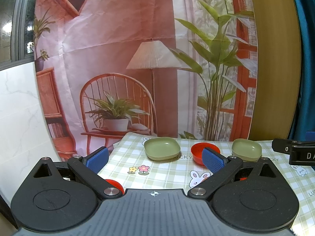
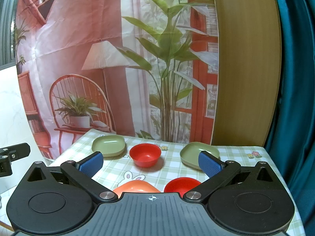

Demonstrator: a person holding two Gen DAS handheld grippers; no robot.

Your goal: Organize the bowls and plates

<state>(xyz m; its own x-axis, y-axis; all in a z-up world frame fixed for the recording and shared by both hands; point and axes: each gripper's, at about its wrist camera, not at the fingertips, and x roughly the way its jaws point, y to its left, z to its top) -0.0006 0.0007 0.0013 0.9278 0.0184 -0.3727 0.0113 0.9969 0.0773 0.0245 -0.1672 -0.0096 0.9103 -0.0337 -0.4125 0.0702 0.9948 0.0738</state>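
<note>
Both grippers spread wide above the checked tablecloth (image 2: pixel 173 175), gripping nothing.

Left gripper (image 1: pixel 155 158) released, blue pads apart at mid-height of the left wrist frame; right pad (image 1: pixel 213 160) covering part of the far red bowl (image 1: pixel 197 151), so only its left side visible there. Left green plate (image 1: pixel 162 148) just left of centre, right green plate (image 1: pixel 247 149) toward the right, partly behind the finger linkage. Red slivers low in the frame, one at (image 1: pixel 116 184), too cut off to identify. Right gripper (image 2: pixel 150 163) likewise released; far red bowl fully visible at centre of the right wrist frame, green plates either side, the right one half hidden by a pad. Near red bowl (image 2: pixel 182 184) and an orange dish (image 2: pixel 135 186) at lower centre, both cut off by the gripper body; shape of the orange one unclear. Printed backdrop (image 2: pixel 88 59) behind the table.
</note>
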